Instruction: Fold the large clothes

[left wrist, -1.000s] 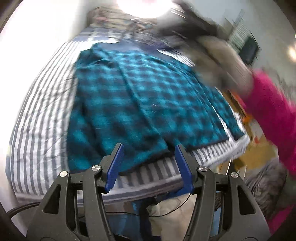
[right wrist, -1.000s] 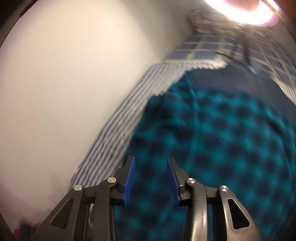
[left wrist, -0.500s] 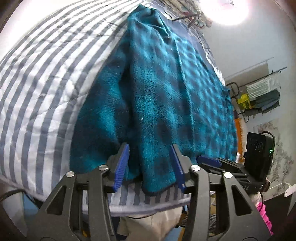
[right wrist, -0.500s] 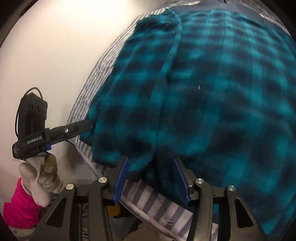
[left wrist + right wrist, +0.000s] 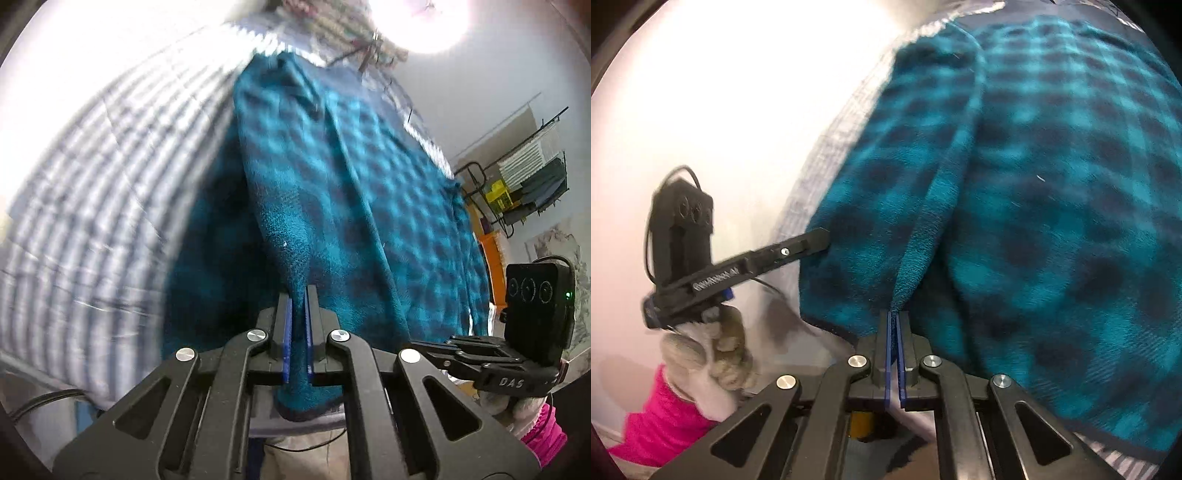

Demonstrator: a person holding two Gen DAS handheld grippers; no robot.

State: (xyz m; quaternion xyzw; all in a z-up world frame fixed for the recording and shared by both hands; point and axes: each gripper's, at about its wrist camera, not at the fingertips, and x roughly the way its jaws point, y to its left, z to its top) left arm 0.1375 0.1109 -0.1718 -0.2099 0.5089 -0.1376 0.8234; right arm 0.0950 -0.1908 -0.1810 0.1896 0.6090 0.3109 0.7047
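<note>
A large teal-and-dark checked fleece garment (image 5: pixel 351 192) lies spread over a striped bed cover (image 5: pixel 92 177). My left gripper (image 5: pixel 298 295) is shut on a pinched fold of its near hem, and the fabric hangs out below the blue pads. In the right wrist view the same garment (image 5: pixel 1052 206) fills the right side. My right gripper (image 5: pixel 894 314) is shut on a ridge of its near edge. The right gripper also shows at the left wrist view's right edge (image 5: pixel 436 347). The left gripper reaches into the cloth at left in the right wrist view (image 5: pixel 812 240).
A gloved hand with a pink sleeve (image 5: pixel 701 365) holds the left tool. A white wall (image 5: pixel 720 110) runs beside the bed. A metal rack with folded items (image 5: pixel 528 181) stands at the far right. A bright lamp (image 5: pixel 421 22) glares from above.
Both grippers went from open around the garment's near hem to shut on it. The pinched fabric now rises in ridges at each grip. Both hands moved in closer to the bed edge.
</note>
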